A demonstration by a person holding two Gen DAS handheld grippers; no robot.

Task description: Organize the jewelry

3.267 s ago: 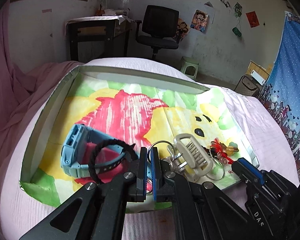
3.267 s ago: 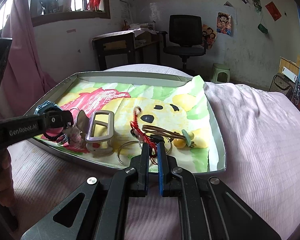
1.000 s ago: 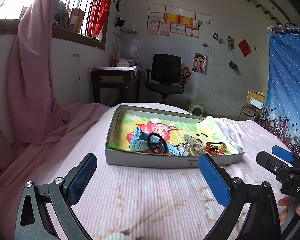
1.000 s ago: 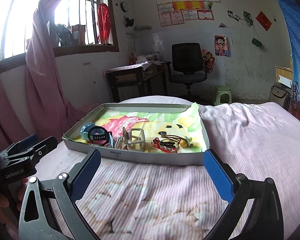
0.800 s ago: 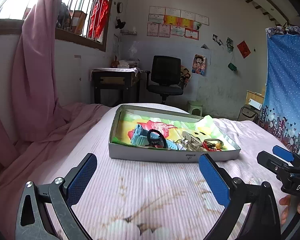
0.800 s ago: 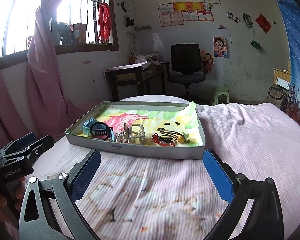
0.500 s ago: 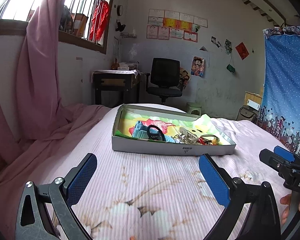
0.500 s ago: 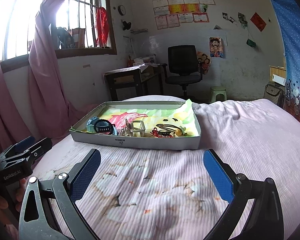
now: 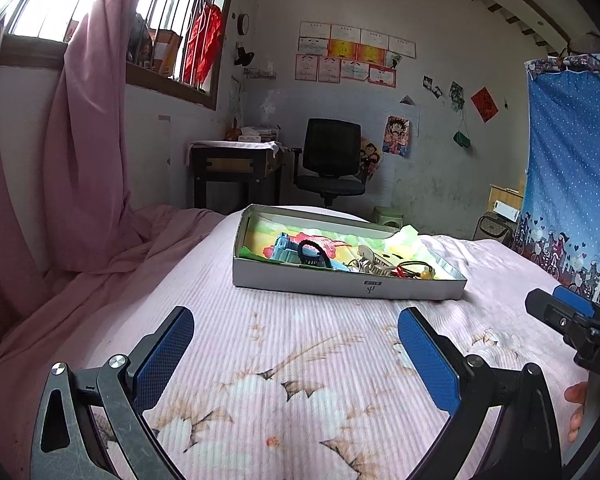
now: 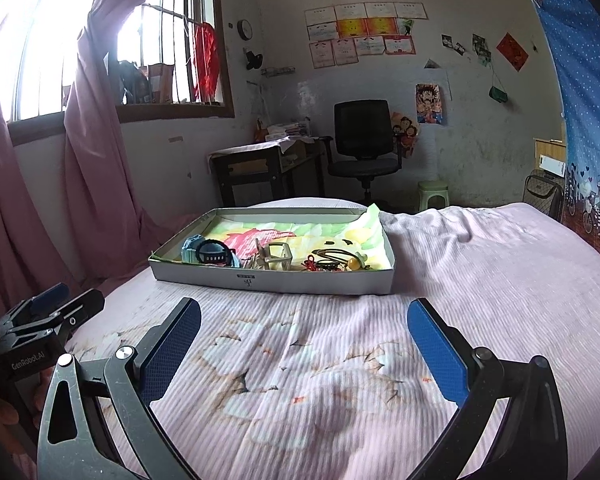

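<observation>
Jewelry sits grouped along near wall of box, far on bed. Left tool and right tool both spread wide, empty, low over bedspread, well apart from box; sorting likely finished.

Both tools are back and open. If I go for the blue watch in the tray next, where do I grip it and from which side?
Grip the blue watch by its strap loop, coming down from above with the left tool. It lies at the tray's left end, close behind the near wall, so a level approach looks blocked. The black hair tie lies against it; keep clear of it.
</observation>
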